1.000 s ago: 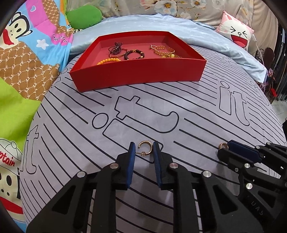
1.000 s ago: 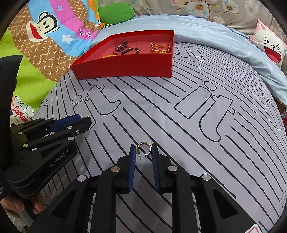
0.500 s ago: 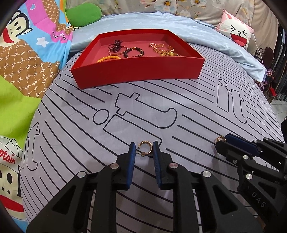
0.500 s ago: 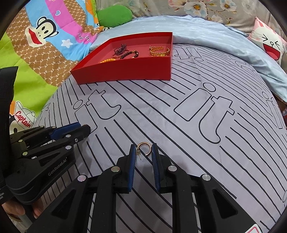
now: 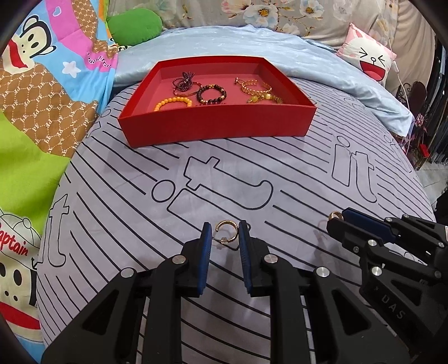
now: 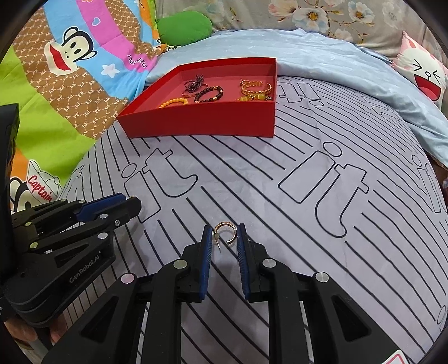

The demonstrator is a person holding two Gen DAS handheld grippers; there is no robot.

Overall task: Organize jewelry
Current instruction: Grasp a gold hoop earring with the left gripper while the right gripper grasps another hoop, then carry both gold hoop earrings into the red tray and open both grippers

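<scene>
In the left wrist view my left gripper is shut on a gold hoop earring, pinched between its blue pads just above the striped bedsheet. My right gripper is shut on a second gold hoop earring in the same way. Each gripper shows in the other's view: the right gripper with its earring at the tip, and the left gripper at the left. Farther back stands a red tray holding several bracelets, among them an orange bead bracelet and a gold chain bracelet.
The grey striped bedsheet lies between the grippers and the tray. A cartoon-print quilt covers the left side, with a green cushion and a light blue blanket behind the tray. A pink cartoon pillow sits at far right.
Hardly anything differs. Both grippers still pinch their earrings, and the views have only drifted slightly.
</scene>
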